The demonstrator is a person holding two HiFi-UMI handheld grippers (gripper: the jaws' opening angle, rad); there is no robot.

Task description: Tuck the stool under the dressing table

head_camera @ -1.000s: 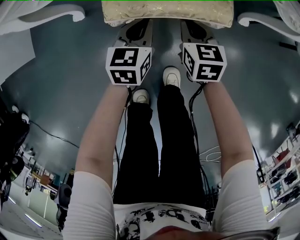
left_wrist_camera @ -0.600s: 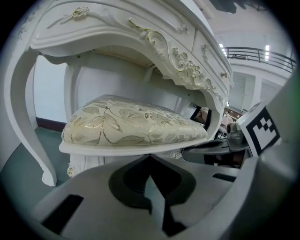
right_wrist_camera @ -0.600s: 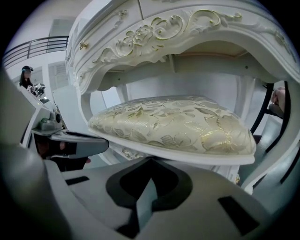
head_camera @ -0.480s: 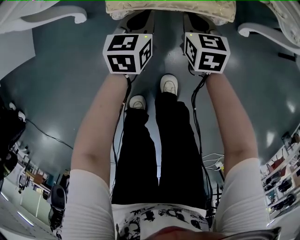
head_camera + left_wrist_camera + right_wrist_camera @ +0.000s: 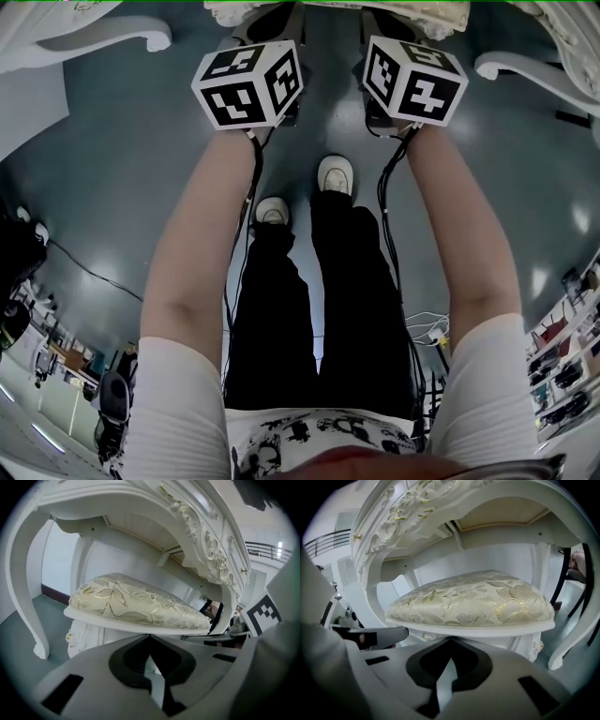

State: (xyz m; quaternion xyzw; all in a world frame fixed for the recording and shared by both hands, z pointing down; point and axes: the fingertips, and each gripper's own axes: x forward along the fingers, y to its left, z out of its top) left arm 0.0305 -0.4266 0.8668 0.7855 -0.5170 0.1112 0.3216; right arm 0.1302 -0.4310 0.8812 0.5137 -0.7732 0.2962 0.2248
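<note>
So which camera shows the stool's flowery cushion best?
The right gripper view: the stool cushion sits in the middle, its leafy top and white rim all showing. The left gripper view shows it more edge-on. The head view catches only a sliver at the top edge.

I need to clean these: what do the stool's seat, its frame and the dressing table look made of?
Seat cushion: woven fabric, likely brocade, cream with a shiny gold leaf pattern. Stool frame: probably wood, under glossy white paint. Dressing table: same white painted finish, carved scrolls picked out in gold; wood or moulded resin, can't tell.
</note>
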